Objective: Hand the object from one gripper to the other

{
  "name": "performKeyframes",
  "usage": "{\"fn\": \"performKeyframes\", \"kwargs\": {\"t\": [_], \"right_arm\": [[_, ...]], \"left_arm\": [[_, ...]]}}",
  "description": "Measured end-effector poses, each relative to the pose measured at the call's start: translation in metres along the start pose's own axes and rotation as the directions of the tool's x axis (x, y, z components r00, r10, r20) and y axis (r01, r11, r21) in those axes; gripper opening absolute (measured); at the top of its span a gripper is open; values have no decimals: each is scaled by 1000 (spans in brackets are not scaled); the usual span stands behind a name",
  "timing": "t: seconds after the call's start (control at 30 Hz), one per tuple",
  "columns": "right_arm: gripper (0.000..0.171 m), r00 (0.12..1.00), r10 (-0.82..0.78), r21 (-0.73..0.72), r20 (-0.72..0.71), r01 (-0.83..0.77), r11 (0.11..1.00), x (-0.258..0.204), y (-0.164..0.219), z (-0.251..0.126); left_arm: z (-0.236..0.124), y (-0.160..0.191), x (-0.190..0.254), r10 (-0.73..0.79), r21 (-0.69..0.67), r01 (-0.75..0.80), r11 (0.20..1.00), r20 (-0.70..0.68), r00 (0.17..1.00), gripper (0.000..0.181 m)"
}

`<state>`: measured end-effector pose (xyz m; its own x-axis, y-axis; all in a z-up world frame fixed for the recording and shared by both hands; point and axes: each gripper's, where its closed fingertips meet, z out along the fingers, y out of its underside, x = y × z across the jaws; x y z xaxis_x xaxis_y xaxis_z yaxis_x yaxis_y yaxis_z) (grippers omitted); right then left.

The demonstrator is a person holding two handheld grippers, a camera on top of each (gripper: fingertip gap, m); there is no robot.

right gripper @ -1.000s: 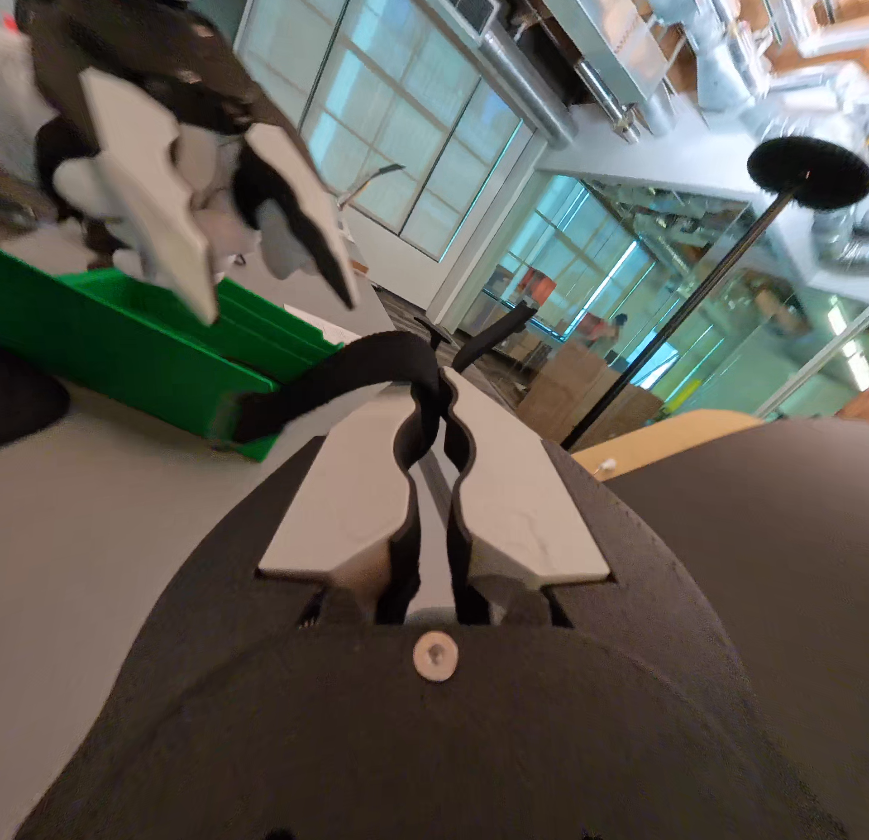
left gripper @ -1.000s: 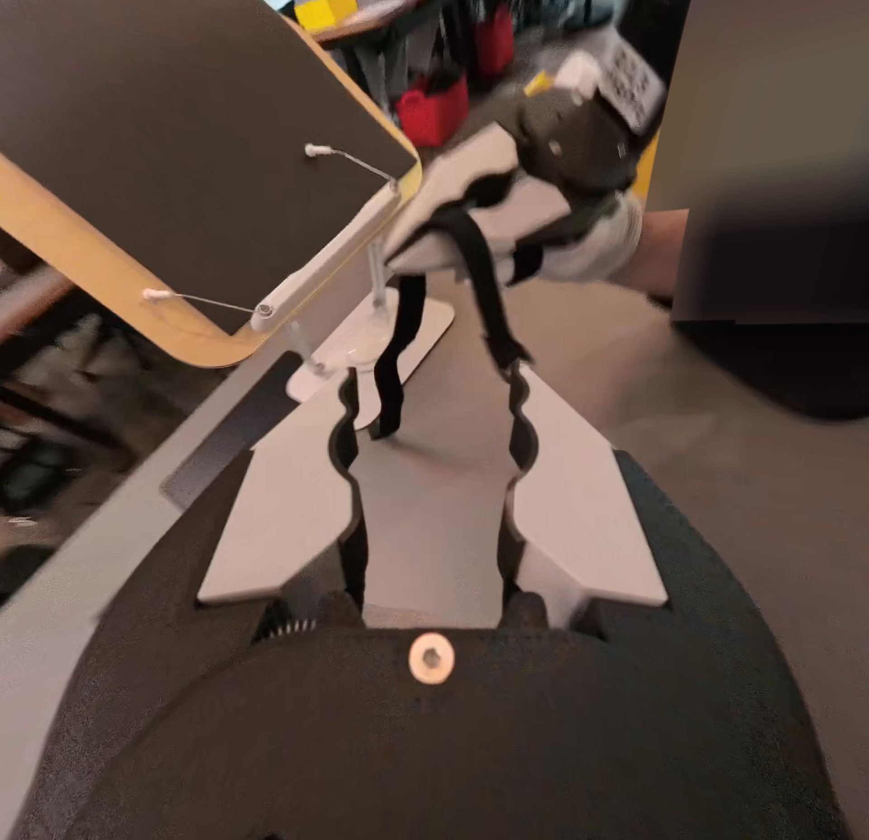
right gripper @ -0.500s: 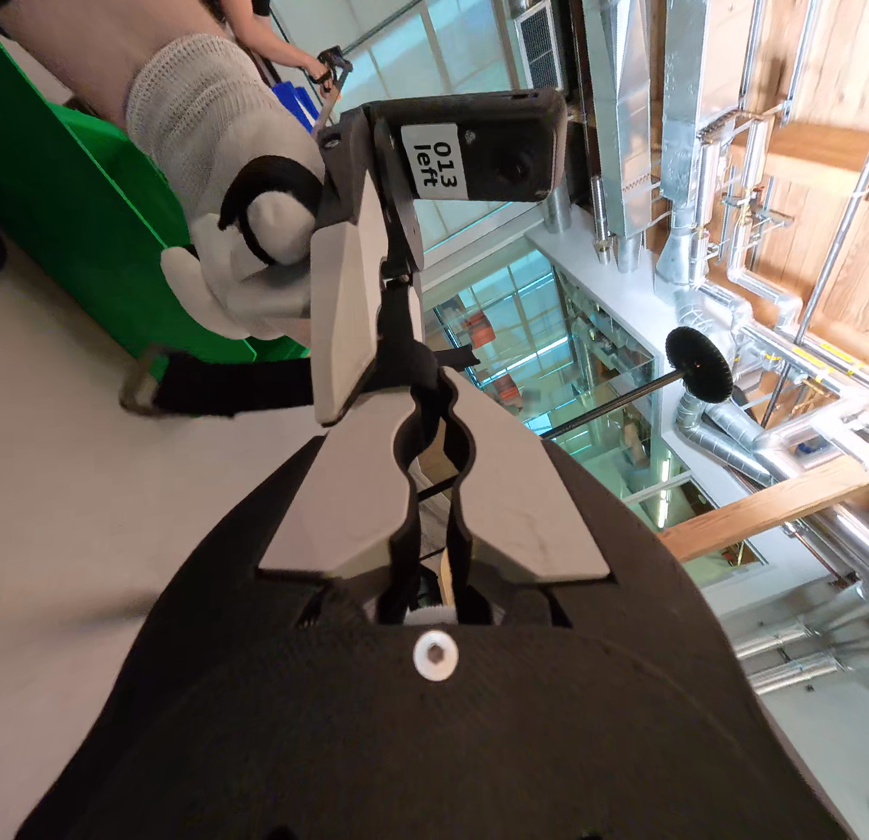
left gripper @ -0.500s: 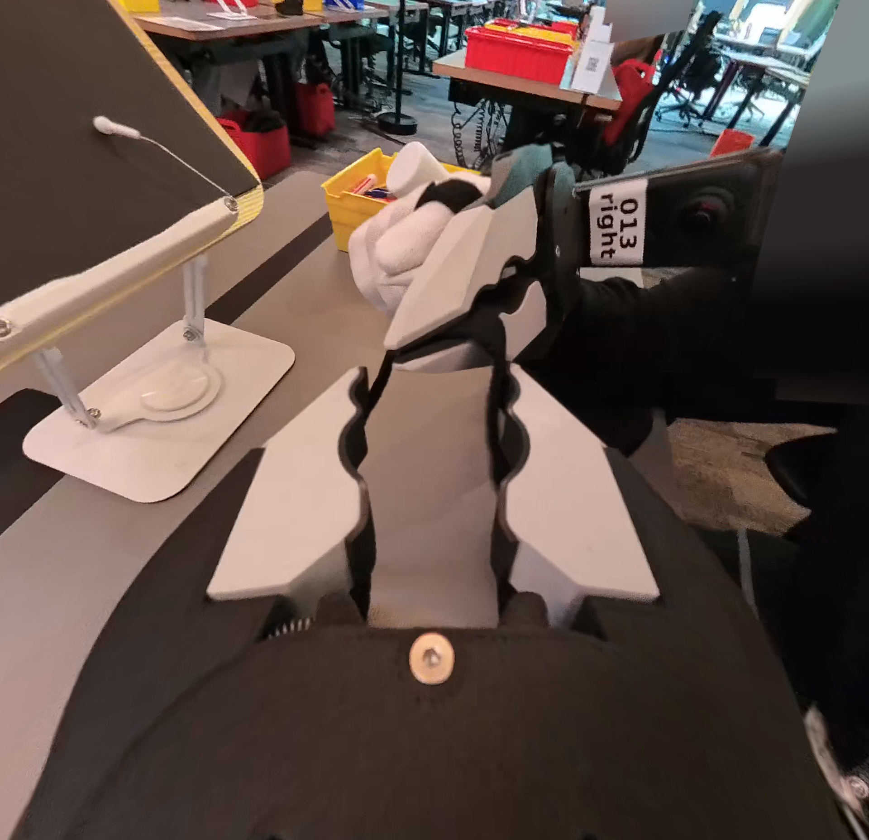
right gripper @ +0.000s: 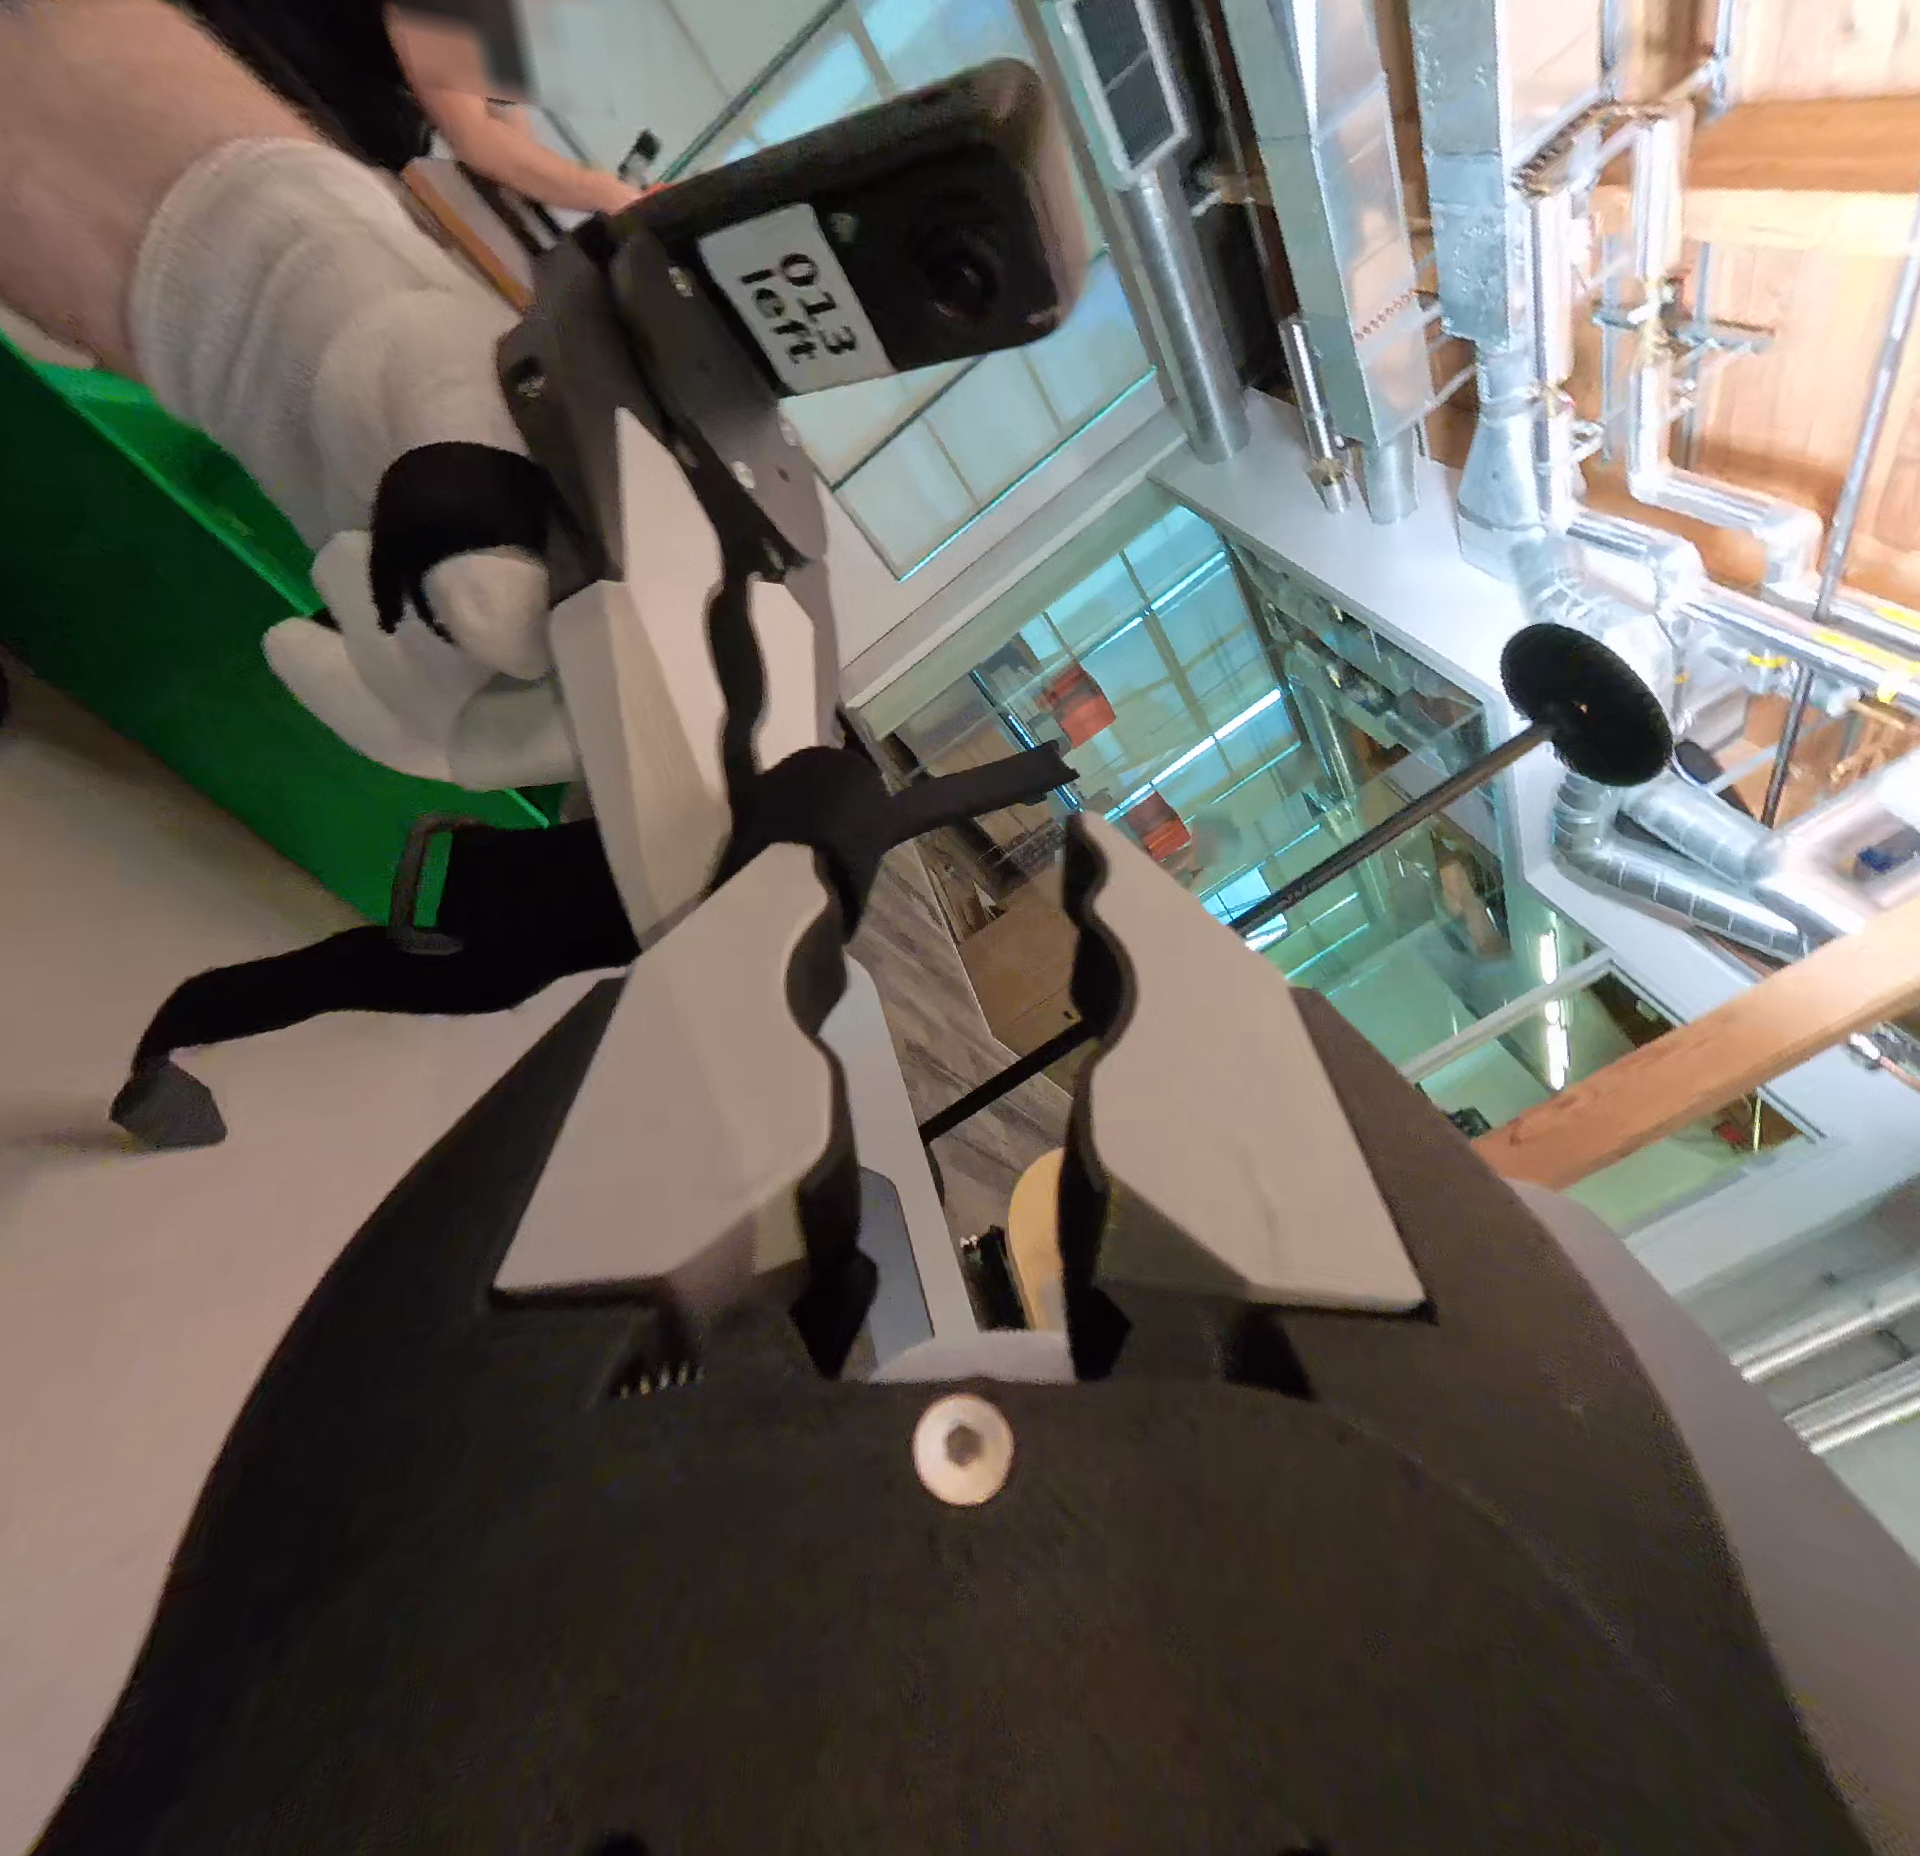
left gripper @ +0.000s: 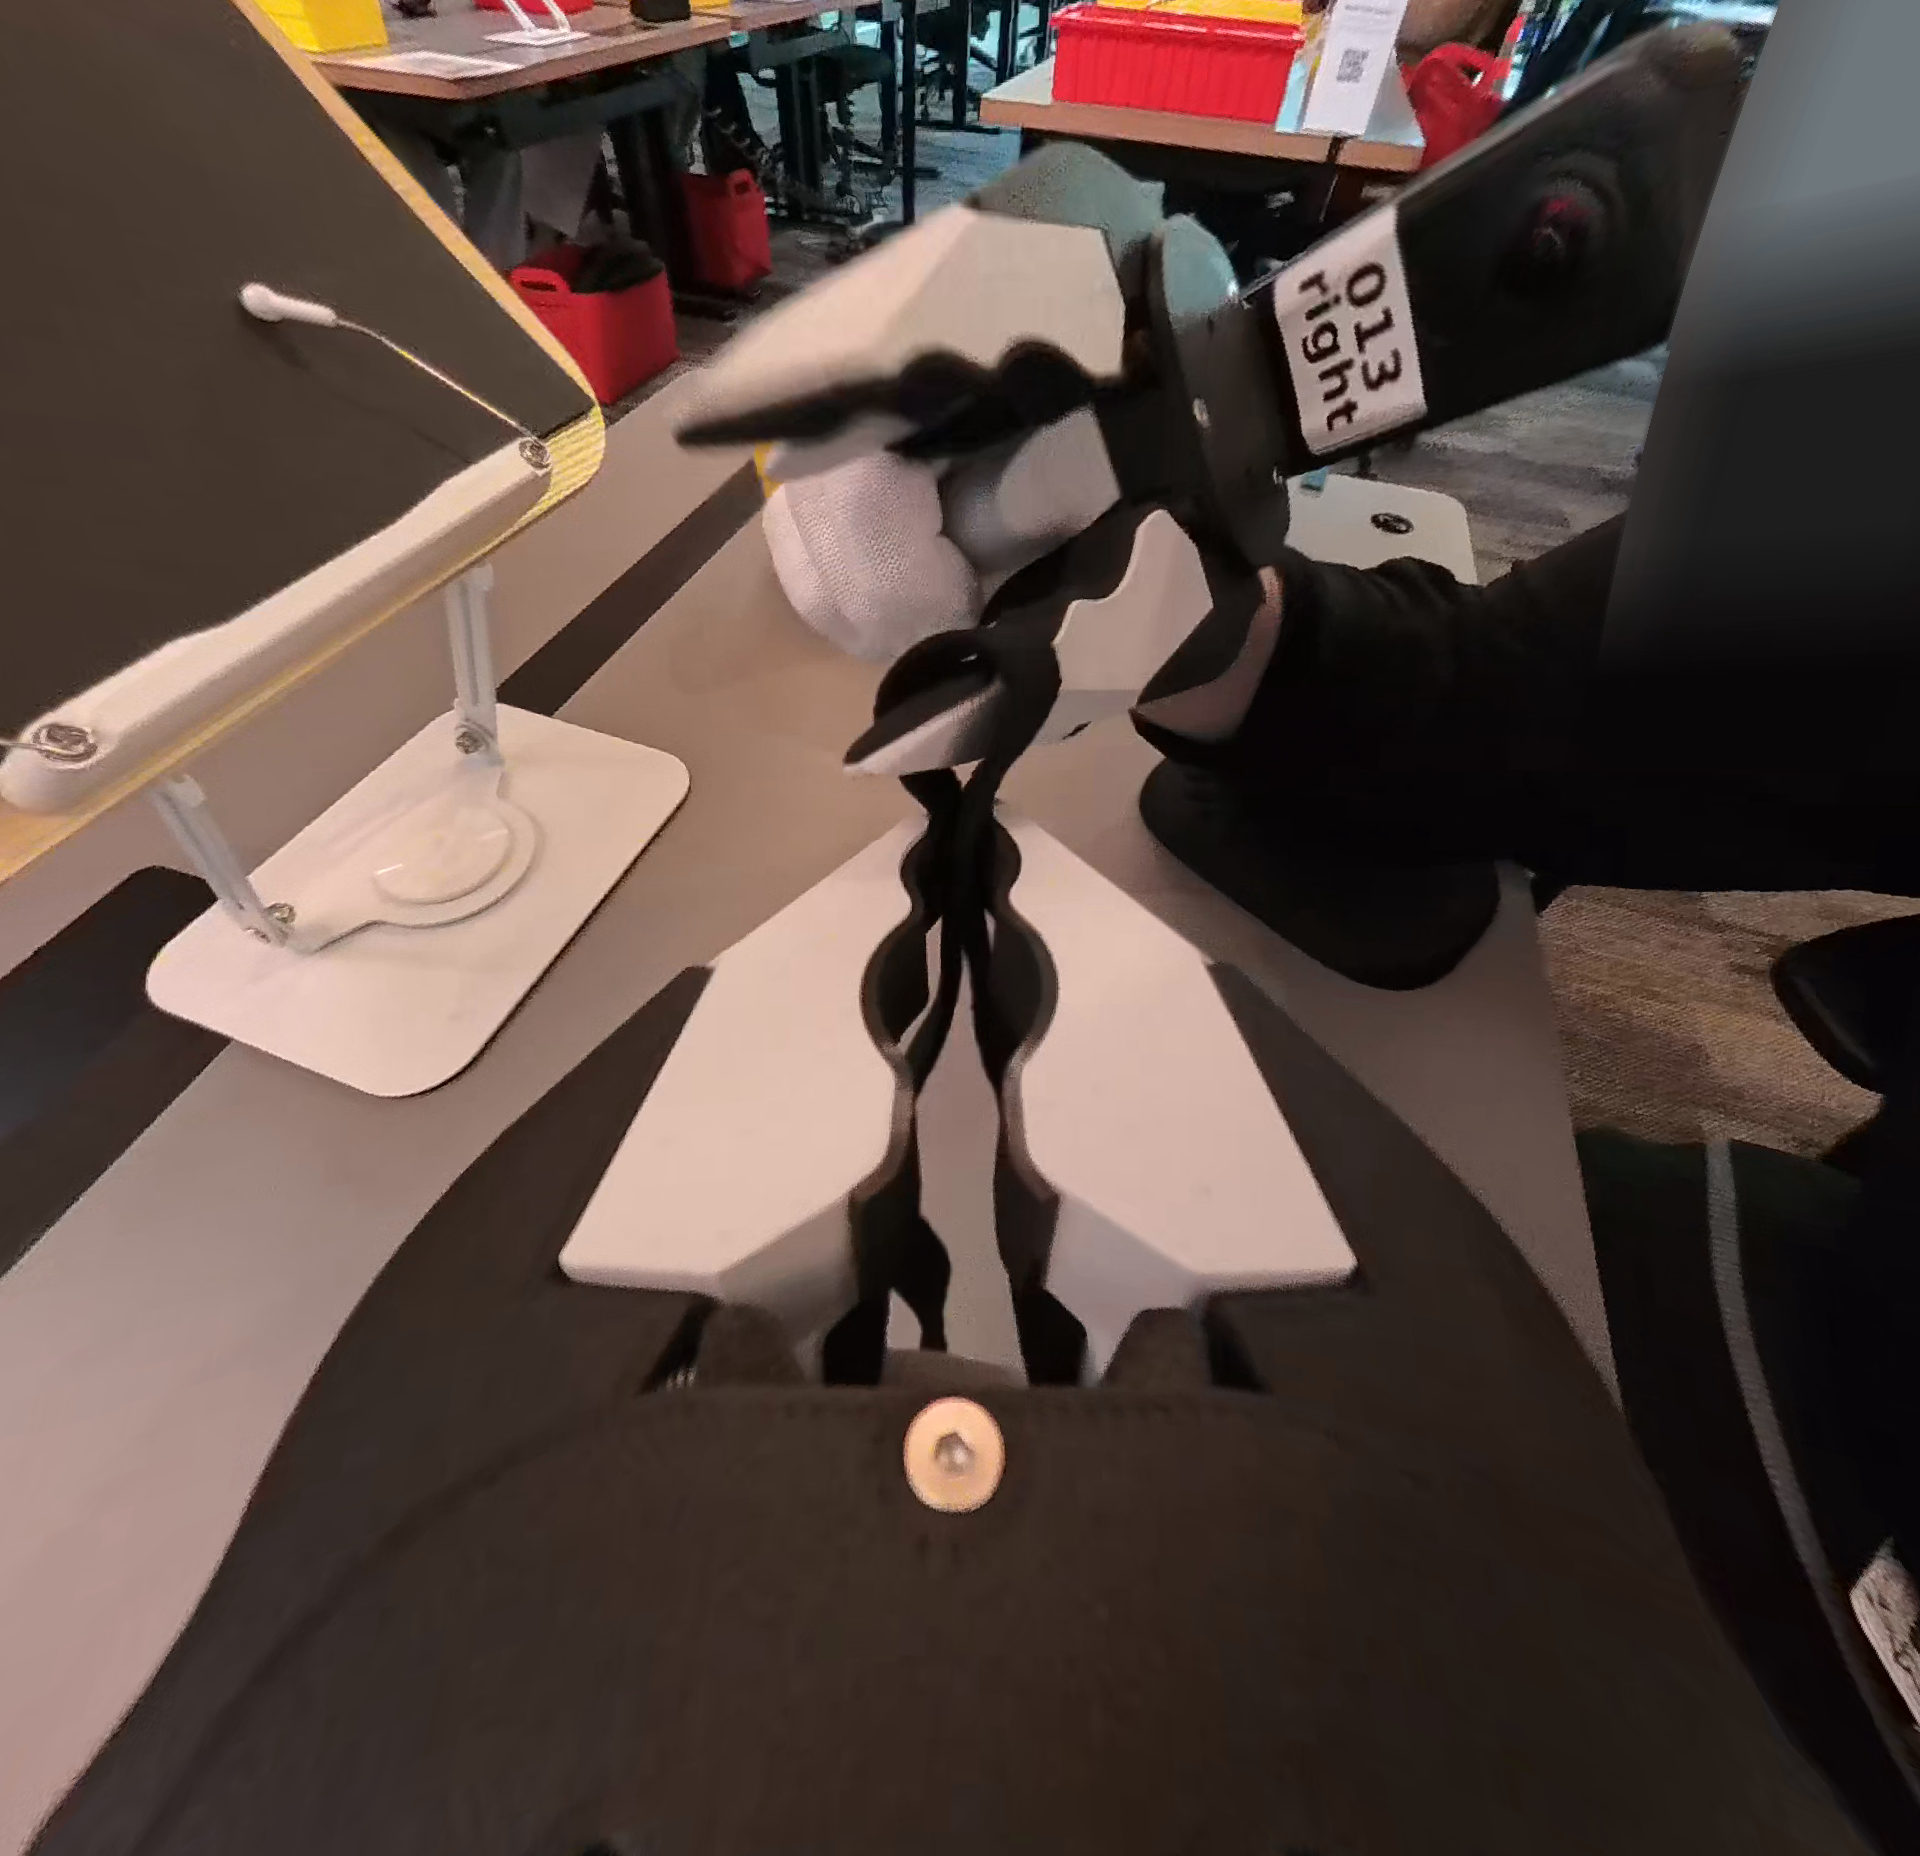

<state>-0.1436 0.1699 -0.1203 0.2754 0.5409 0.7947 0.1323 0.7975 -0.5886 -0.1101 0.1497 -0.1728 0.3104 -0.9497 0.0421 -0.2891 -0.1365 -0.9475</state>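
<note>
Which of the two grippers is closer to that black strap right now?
Left. The left gripper has its fingers shut on the black strap. The right gripper is open, its fingers spread, with the strap looping over one fingertip.

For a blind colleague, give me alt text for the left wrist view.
The left gripper is shut on a thin black fabric strap, while the right gripper beyond it stands open, the strap draped over its lower finger.
</note>
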Motion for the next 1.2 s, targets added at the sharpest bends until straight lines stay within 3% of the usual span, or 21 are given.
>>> {"fn": "performKeyframes", "kwargs": {"t": [0.1,0.2,0.27,0.37,0.5,0.7,0.87,1.0,1.07,1.2], "right_arm": [[68,994,78,-5,-83,-79,997,19,5,-1],[91,982,40,-37,-186,-48,998,35,8,-3],[83,981,-56,-66,-188,44,997,31,6,-2],[68,985,-156,-87,-78,149,985,13,4,-1],[71,982,-185,-79,-24,183,980,9,1,-6],[67,976,200,-67,-85,-206,976,25,18,2],[89,990,77,-108,-117,-90,990,29,31,-1],[78,977,212,-87,-12,-212,973,7,36,6],[65,919,369,-67,137,-363,929,-19,32,11],[61,784,536,-121,315,-527,842,-62,31,20]], "left_arm": [[-1,-3,-6,21,-24,-19,1000,51,999,2],[-3,-5,-12,23,-43,-20,999,83,996,2],[-4,-3,-17,41,-83,-33,996,100,994,2],[-4,6,-13,57,-150,-46,988,73,996,2],[-4,7,-7,31,-161,-24,987,43,999,3],[-16,-14,-19,-141,9,141,990,54,988,5],[-44,-29,-41,-283,210,259,943,95,954,2],[-53,-41,-43,-294,288,254,923,101,951,2],[-53,-52,-37,-279,326,239,915,83,957,1],[-47,-71,-26,-238,361,191,913,91,967,1]]}}
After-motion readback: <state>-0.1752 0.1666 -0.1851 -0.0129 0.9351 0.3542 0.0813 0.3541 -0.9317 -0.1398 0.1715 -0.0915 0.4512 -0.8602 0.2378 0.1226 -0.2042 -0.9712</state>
